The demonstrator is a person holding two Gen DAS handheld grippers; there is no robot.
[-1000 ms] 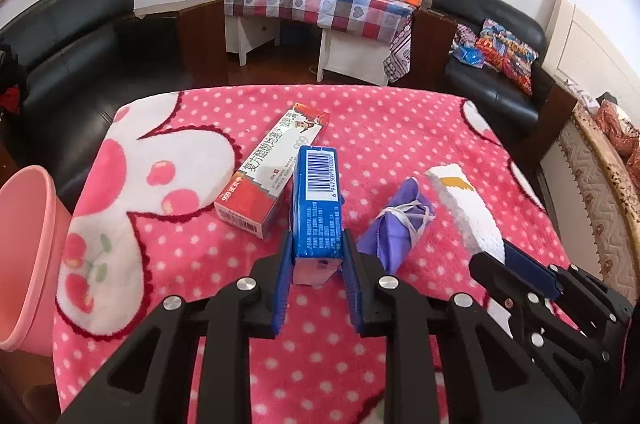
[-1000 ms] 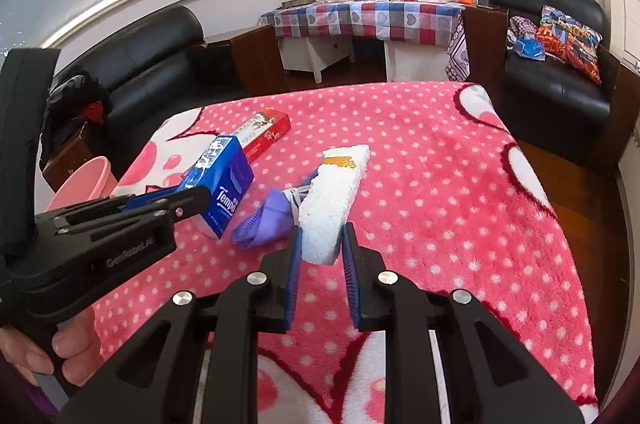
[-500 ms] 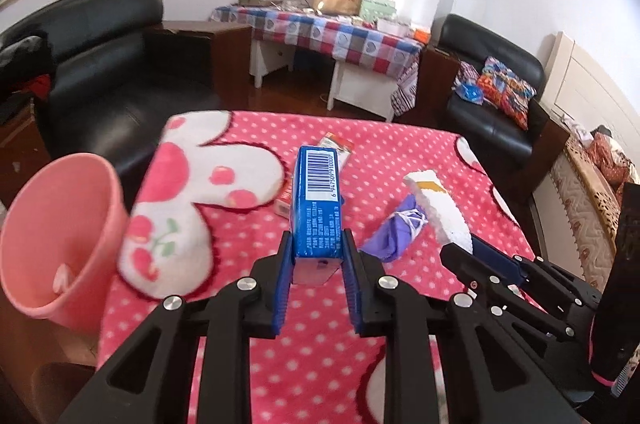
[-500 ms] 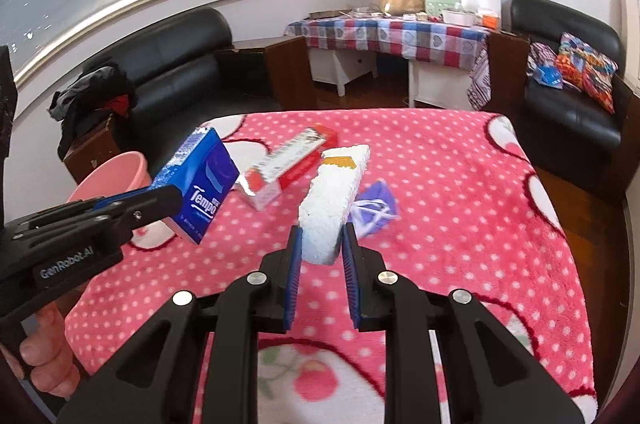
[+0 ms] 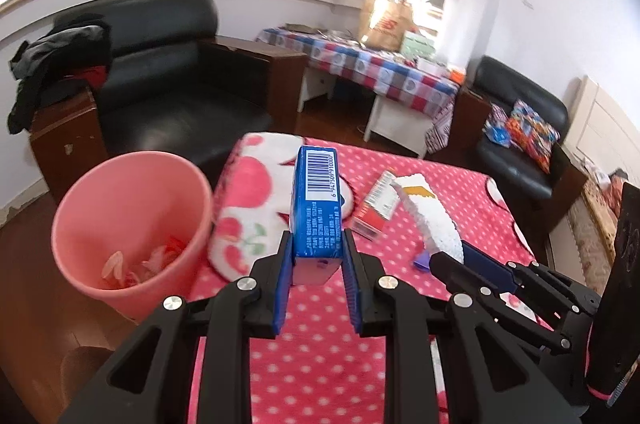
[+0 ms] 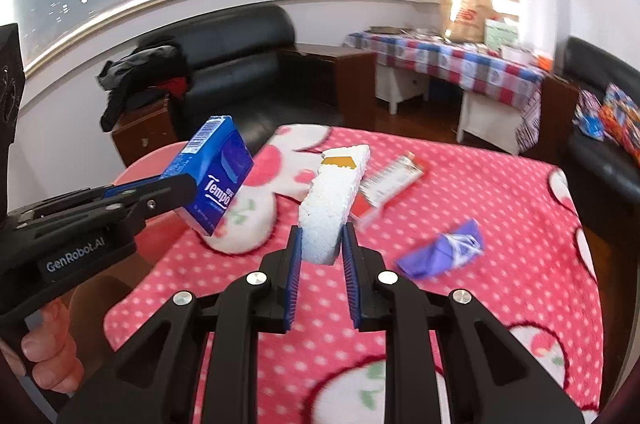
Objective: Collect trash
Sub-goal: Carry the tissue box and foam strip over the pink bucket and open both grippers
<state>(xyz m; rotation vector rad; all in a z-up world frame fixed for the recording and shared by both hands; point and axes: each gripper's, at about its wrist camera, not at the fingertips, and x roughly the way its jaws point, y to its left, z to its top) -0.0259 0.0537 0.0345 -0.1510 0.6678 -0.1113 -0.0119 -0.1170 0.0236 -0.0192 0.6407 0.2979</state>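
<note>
My left gripper (image 5: 317, 256) is shut on a blue Tempo tissue pack (image 5: 318, 200), held in the air above the table's left edge; the pack also shows in the right wrist view (image 6: 216, 170). A pink bin (image 5: 132, 228) with some scraps inside stands on the floor just left of it. My right gripper (image 6: 320, 252) is shut on a white foam piece (image 6: 332, 208), also lifted, to the right of the left gripper. A red and white carton (image 6: 390, 182) and a purple wrapper (image 6: 444, 250) lie on the pink dotted blanket (image 6: 500, 216).
Black sofas (image 5: 168, 72) stand behind and to the right of the table. A wooden side cabinet (image 5: 64, 136) with dark clothes on it is at the left. A checked-cloth table (image 5: 360, 72) with a paper bag is at the back.
Both grippers have lifted their items and swung left toward the pink bin, which now fills more of the left wrist view. The carton and purple wrapper stay on the blanket.
</note>
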